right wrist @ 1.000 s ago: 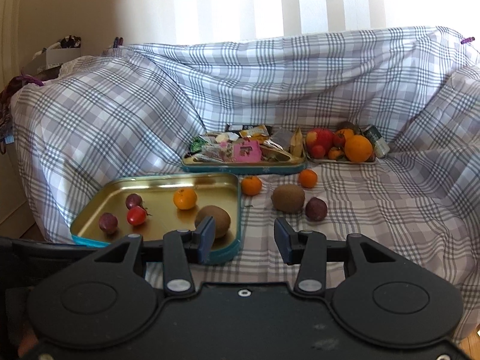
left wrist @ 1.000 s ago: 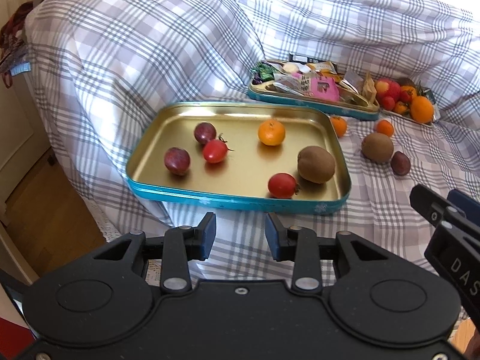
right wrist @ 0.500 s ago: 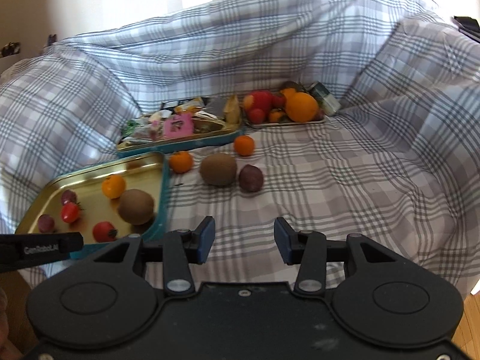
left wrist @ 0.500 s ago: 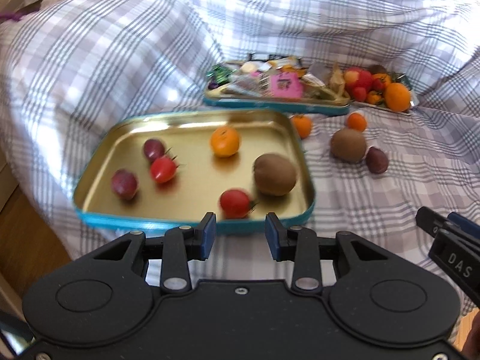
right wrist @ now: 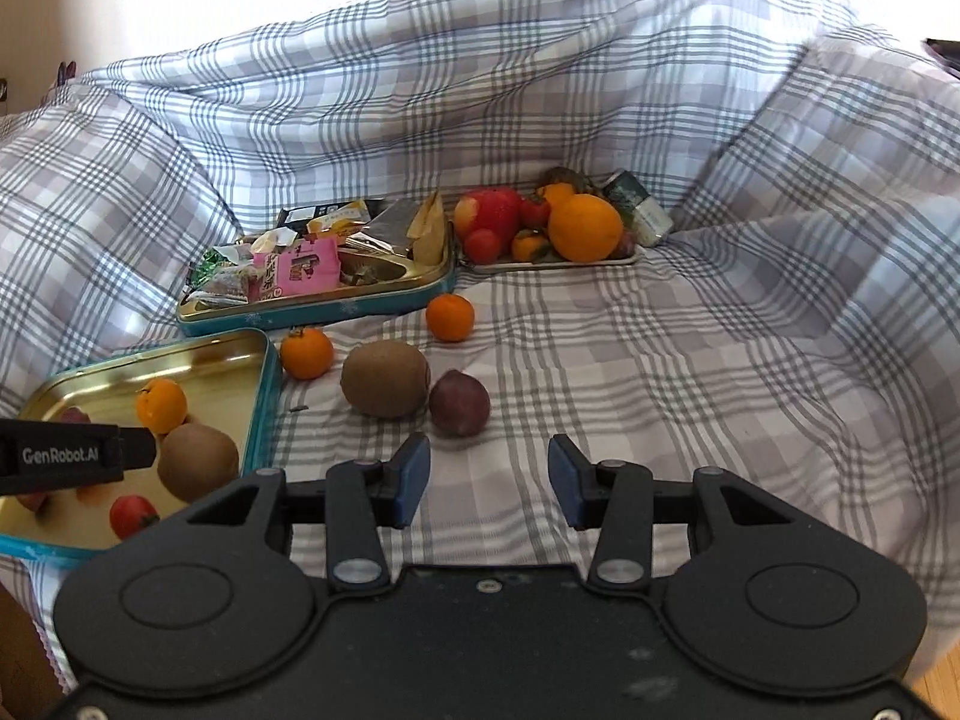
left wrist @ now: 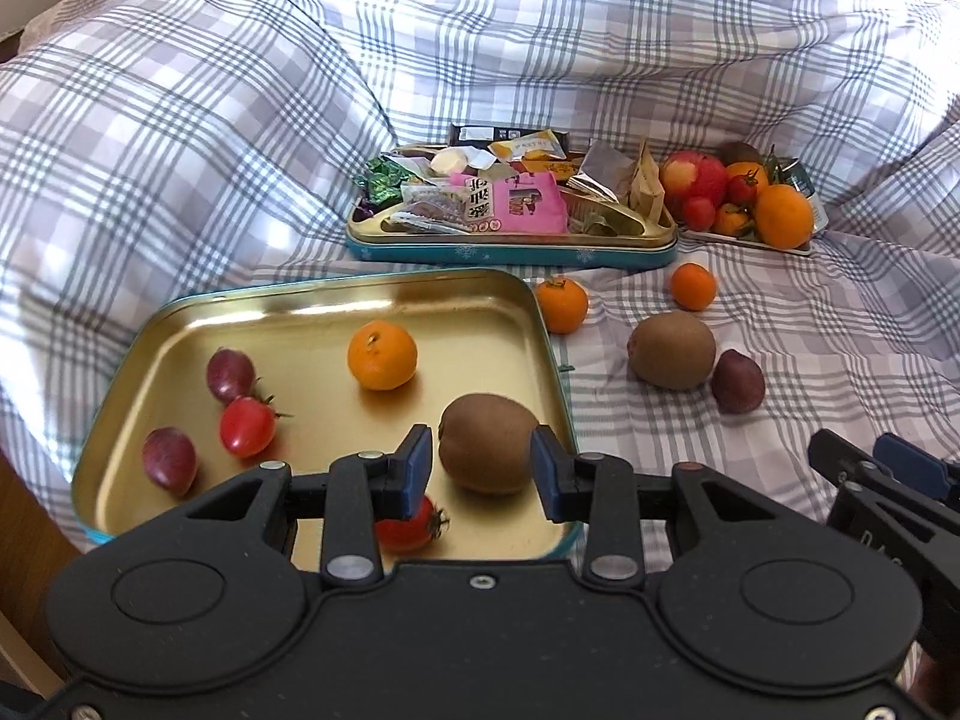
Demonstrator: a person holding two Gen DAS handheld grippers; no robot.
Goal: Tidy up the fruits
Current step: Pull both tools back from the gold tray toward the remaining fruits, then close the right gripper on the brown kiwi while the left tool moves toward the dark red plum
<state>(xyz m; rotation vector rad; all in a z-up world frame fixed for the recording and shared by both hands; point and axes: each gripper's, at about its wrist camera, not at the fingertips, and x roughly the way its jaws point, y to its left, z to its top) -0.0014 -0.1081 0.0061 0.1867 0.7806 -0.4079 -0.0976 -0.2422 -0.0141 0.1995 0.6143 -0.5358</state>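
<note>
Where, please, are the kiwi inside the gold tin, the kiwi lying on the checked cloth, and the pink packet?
Kiwi in the tin (left wrist: 487, 443), left wrist view, middle of its skin.
Kiwi on the cloth (right wrist: 385, 379), right wrist view, centre.
Pink packet (left wrist: 516, 204), left wrist view, its printed face.

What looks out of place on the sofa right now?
Four fruits lie loose on the checked cover beside the gold tin tray: two small oranges, a brown kiwi and a dark purple plum. Nothing spilled or damaged.

glossy metal tin, soft cloth, fuzzy fruit
gold tin tray (left wrist: 312, 312) shines smooth inside; plaid cloth cover (left wrist: 240, 120) looks matt, woven; kiwi (left wrist: 487, 443) skin is rough, dull.
</note>
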